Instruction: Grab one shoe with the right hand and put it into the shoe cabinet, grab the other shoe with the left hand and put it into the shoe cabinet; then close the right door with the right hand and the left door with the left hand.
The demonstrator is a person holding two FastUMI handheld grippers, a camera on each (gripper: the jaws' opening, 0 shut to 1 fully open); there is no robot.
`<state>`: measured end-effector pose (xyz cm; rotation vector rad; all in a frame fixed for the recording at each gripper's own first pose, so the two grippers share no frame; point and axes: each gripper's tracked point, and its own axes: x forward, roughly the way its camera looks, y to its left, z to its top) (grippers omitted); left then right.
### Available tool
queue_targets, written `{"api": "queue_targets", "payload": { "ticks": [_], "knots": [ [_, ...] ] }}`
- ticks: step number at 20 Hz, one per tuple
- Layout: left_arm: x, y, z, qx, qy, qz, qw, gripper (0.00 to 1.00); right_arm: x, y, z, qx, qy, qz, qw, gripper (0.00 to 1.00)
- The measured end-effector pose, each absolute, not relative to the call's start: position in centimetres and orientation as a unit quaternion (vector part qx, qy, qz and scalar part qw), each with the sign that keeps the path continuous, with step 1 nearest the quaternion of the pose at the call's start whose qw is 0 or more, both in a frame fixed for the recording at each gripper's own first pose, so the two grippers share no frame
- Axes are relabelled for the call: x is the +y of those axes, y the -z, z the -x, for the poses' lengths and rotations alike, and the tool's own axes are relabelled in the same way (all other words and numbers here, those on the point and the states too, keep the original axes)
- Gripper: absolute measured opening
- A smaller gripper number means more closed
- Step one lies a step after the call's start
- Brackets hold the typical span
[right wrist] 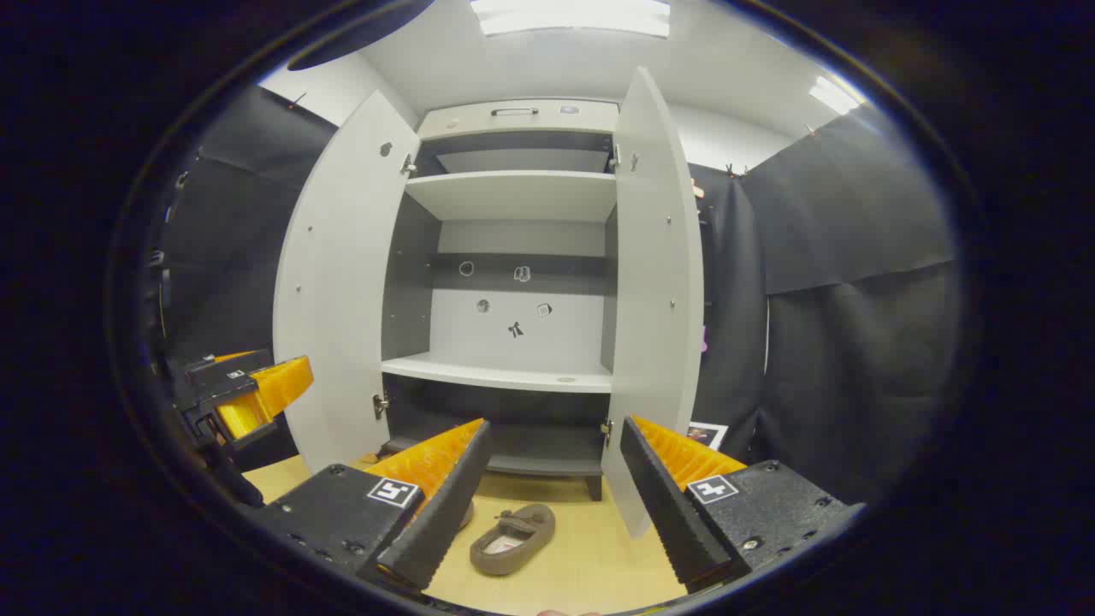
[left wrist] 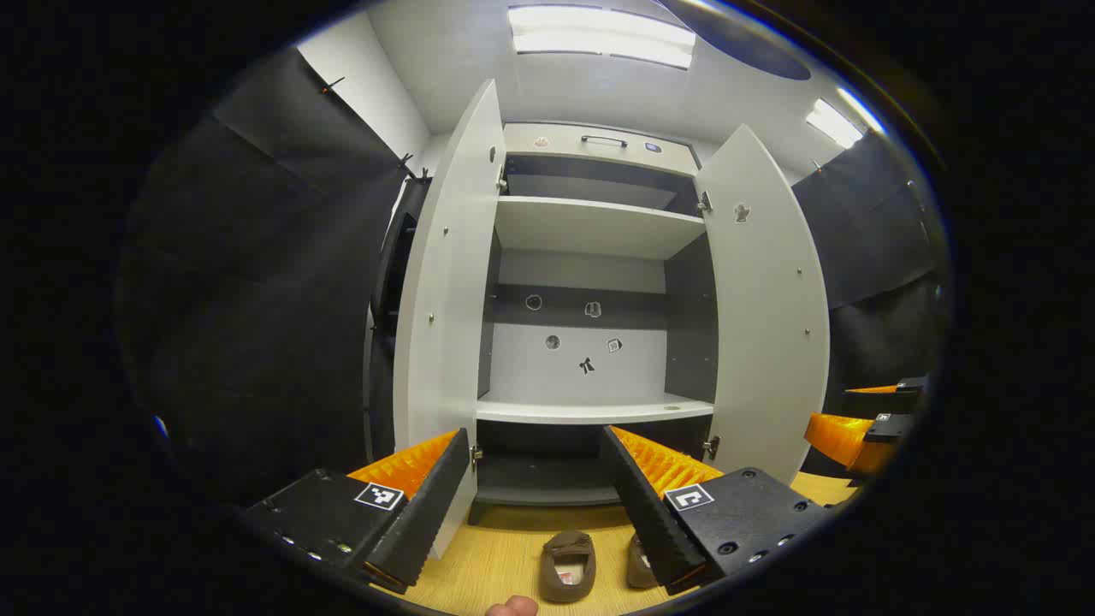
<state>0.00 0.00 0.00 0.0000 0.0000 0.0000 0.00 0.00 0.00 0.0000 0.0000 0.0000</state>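
Note:
Two brown shoes lie on the wooden floor before the open shoe cabinet (left wrist: 590, 411). In the left gripper view one shoe (left wrist: 566, 565) lies between my fingers' line, the other shoe (left wrist: 638, 560) is half hidden behind a finger. My left gripper (left wrist: 535, 500) is open above them, holding nothing. In the right gripper view one shoe (right wrist: 513, 539) lies below my open right gripper (right wrist: 552, 492); the second shoe (right wrist: 465, 516) peeks out behind the finger. The left door (left wrist: 449, 308) and right door (right wrist: 657, 291) both stand wide open. The cabinet (right wrist: 505, 372) shelves are bare.
The right gripper (left wrist: 864, 423) appears at the right edge of the left gripper view; the left gripper (right wrist: 244, 393) appears at the left of the right gripper view. Black cloth walls flank the cabinet. A fingertip (left wrist: 511, 607) shows at the bottom. A small card (right wrist: 706, 435) lies by the right door.

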Motion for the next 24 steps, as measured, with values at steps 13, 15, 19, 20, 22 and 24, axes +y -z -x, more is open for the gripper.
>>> {"api": "queue_targets", "payload": {
  "ticks": [13,15,19,20,22,24],
  "knots": [
    [-0.3,0.8,-0.4,0.011,-0.003,-0.001,1.0,0.95,0.0,1.0,-0.7,0.013,-0.011,0.005,1.0,0.99],
    [-0.1,0.8,-0.4,0.01,-0.004,0.001,1.0,0.95,0.2,1.2,-0.9,0.016,-0.014,0.003,1.0,0.99],
    [0.2,0.7,-0.6,0.009,-0.007,0.001,1.0,0.95,0.7,1.0,-1.3,0.014,-0.019,0.005,1.0,0.99],
    [0.2,0.7,-0.6,0.009,-0.007,0.002,1.0,0.95,0.8,1.0,-1.5,0.013,-0.021,0.007,1.0,0.99],
    [0.3,0.7,-0.7,0.008,-0.008,0.0,1.0,0.95,1.1,1.0,-2.0,0.013,-0.026,0.007,1.0,0.99],
    [0.5,0.7,-0.8,0.009,-0.01,0.0,1.0,0.95,1.7,1.0,-2.6,0.016,-0.035,0.006,0.999,0.99]
  ]
}}
